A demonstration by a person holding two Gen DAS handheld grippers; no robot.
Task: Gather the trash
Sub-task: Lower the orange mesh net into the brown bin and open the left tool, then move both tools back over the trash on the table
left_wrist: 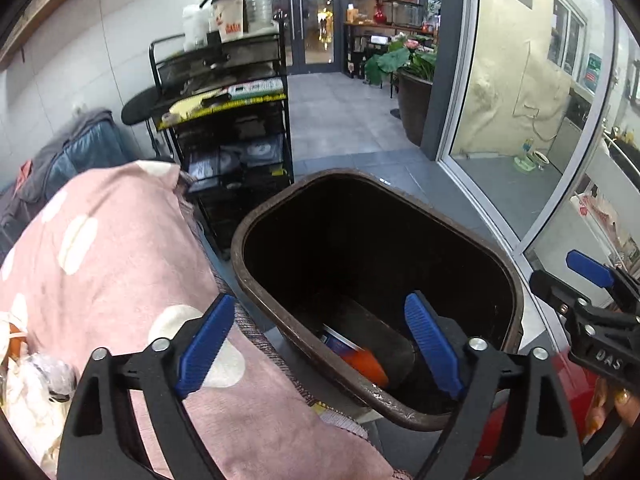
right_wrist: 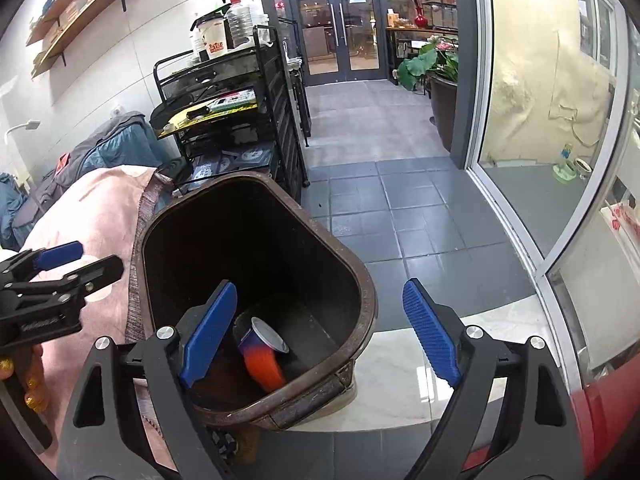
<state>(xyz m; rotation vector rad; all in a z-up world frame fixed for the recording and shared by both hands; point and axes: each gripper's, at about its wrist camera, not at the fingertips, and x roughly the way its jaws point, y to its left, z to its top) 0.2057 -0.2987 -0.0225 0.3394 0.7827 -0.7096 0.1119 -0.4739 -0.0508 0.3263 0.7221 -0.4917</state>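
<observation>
One orange can (right_wrist: 262, 354) already lies in the brown bin (right_wrist: 360, 276); left gripper (left_wrist: 320, 344) and right gripper (right_wrist: 318, 340) both gape wide, empty; crumpled litter (left_wrist: 28, 392) at 8 o'clock on the pink bedding (left_wrist: 120, 248) seemingly remains.

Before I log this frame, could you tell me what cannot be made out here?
- Bin floor, right wrist view: the gripper finger covers part.
- Can in the bin, left wrist view: blurred, its label unreadable.
- Clutter at the left edge, left wrist view: cut off and blurred.

A can (right_wrist: 262, 354) lies in the bin (right_wrist: 362, 276), right of the cushion (left_wrist: 120, 256).
</observation>
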